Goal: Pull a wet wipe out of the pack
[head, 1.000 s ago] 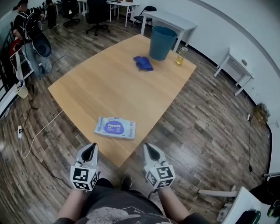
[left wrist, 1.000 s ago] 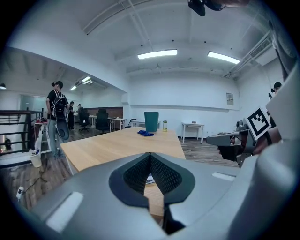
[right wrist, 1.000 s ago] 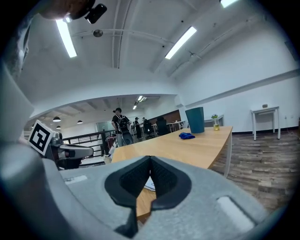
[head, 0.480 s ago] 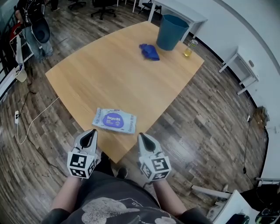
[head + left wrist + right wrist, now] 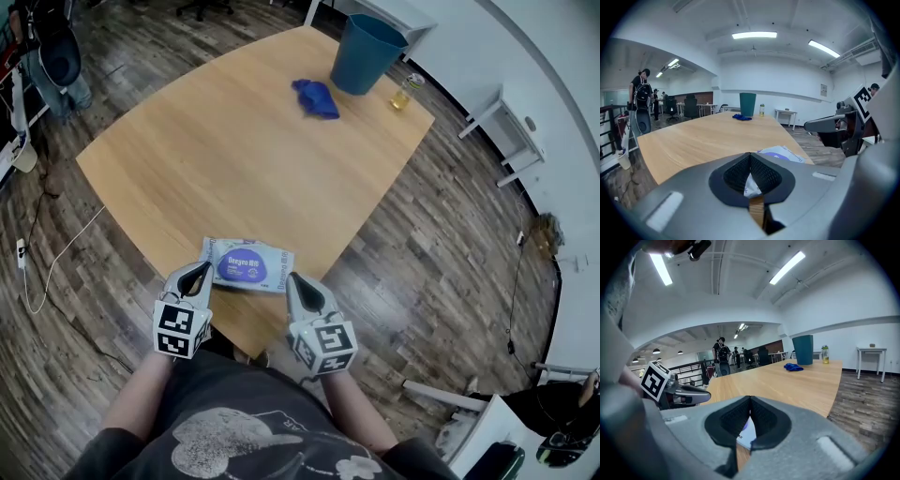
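With jaws together and empty, your left hand-held gripper (image 5: 199,274) and right hand-held gripper (image 5: 296,284) flank the wet wipe pack (image 5: 248,265), which lies crosswise at lower centre.

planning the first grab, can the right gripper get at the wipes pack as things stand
Probably yes. The wipes pack lies flat at the near corner of the table, the right gripper just off its right end with nothing between them. Its jaws are shut, so they would have to open first.
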A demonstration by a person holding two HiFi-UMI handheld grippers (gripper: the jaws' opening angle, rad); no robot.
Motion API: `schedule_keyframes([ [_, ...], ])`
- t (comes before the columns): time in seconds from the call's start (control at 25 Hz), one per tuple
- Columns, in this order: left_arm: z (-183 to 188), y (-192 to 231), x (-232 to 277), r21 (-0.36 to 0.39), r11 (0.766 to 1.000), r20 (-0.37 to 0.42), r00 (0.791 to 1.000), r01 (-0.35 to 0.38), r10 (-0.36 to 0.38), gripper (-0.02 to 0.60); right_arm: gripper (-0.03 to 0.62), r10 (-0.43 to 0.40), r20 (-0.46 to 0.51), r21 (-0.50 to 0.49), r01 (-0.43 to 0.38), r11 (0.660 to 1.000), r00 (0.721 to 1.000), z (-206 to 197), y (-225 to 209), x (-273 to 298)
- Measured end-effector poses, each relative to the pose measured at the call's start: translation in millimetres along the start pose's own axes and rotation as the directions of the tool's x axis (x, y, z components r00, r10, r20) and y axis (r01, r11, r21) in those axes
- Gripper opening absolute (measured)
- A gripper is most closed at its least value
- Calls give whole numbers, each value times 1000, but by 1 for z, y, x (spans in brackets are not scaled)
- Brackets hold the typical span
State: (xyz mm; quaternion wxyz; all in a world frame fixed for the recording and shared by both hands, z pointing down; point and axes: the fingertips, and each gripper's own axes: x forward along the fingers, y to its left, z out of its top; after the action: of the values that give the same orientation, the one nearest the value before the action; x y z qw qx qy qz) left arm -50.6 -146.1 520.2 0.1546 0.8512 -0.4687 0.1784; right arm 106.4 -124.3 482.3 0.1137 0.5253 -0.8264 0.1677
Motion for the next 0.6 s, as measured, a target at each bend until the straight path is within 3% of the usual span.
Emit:
schedule_keyframes([
  [0.16,-18,9,15,1,999,-66,997,33,-33,18,-8,6,-55,-32,-8,999,998,-11,7,20],
  [0.28,-25,9,19,45,996,-100,992,81,-76,18,-8,17,-137,-87,-30,996,990,-24,15,34],
  [0.48,-40,-1,21,87,983,-143,978,164,-151,18,45,52,-201,-179,-89,980,978,-35,35,51],
  [0.6,-48,-2,22,87,981,-169,973,173,-157,18,67,68,-247,-234,-127,964,967,-45,48,56],
])
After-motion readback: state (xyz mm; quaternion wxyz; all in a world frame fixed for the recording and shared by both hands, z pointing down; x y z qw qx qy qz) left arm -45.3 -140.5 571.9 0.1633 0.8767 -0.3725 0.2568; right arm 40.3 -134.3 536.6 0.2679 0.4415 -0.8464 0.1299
